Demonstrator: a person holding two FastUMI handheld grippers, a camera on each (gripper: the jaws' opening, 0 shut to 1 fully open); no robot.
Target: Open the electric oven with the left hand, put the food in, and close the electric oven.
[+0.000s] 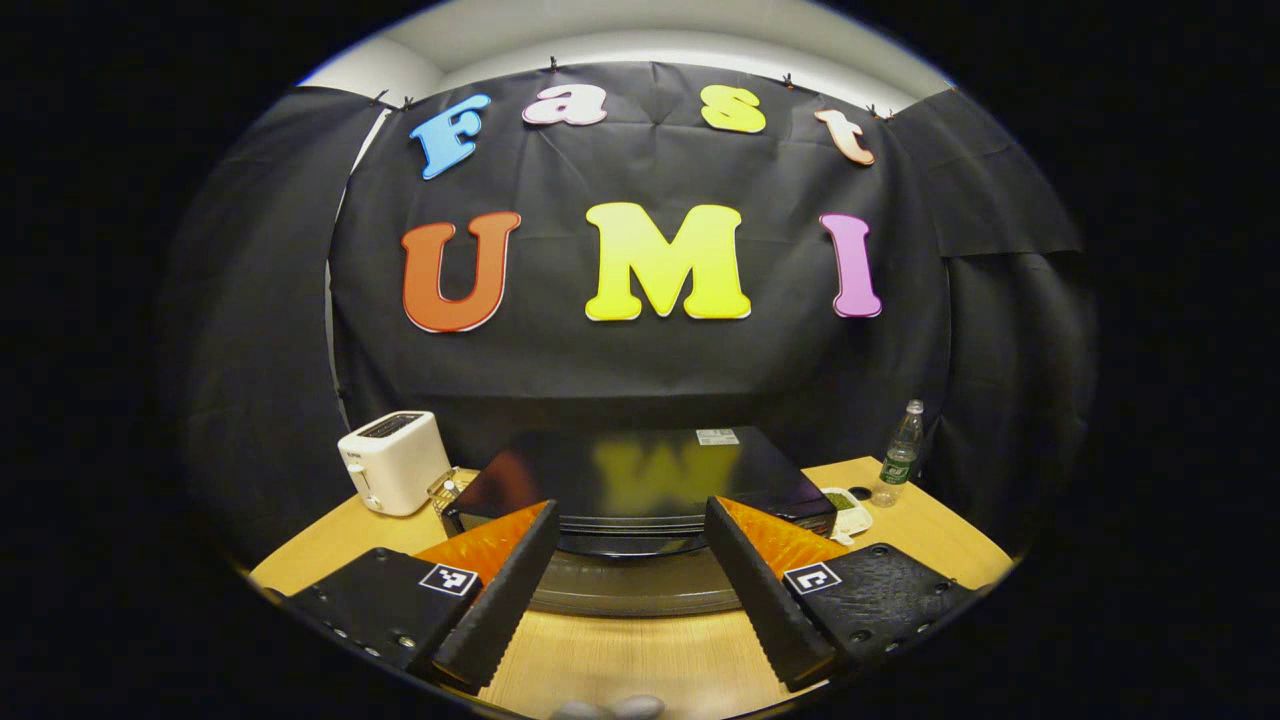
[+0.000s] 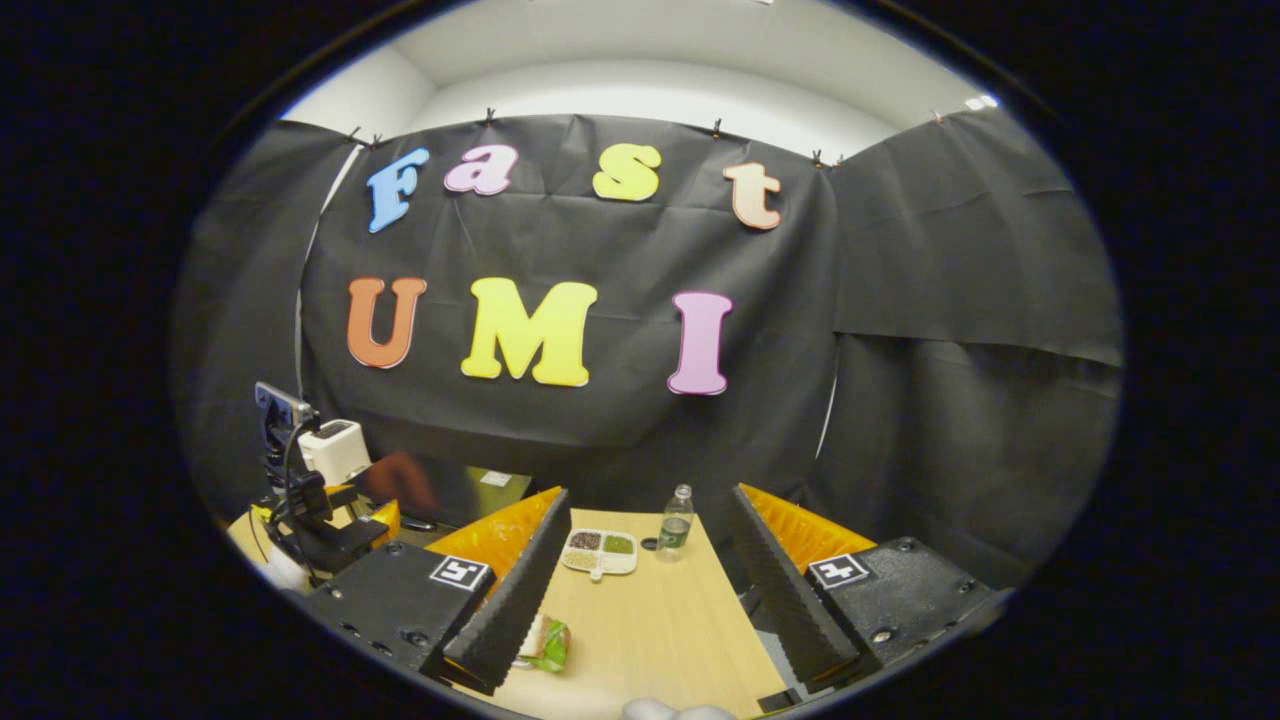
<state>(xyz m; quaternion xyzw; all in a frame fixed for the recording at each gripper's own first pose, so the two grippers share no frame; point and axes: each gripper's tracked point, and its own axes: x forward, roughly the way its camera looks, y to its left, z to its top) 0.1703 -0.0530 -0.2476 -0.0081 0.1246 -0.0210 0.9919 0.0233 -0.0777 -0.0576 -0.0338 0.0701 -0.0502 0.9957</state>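
Wooden tabletop (image 1: 620,660) lies under your left gripper (image 1: 630,520), its 2 fingers spread wide before the black electric oven (image 1: 630,480). Your right gripper (image 2: 650,510) also gapes, the wrapped food (image 2: 545,642) beside its left finger; beyond stand a divided tray (image 2: 600,552) and bottle (image 2: 676,520).

You see a wooden table (image 1: 620,660), smooth with a soft sheen. On it, the electric oven (image 1: 620,480) has a glossy black top that mirrors the wall like glass. Left of the oven, the toaster (image 1: 392,462) looks like smooth white plastic. Right of the oven, the bottle (image 1: 900,456) is clear plastic. Behind the oven hangs matt, creased black cloth (image 1: 640,370).
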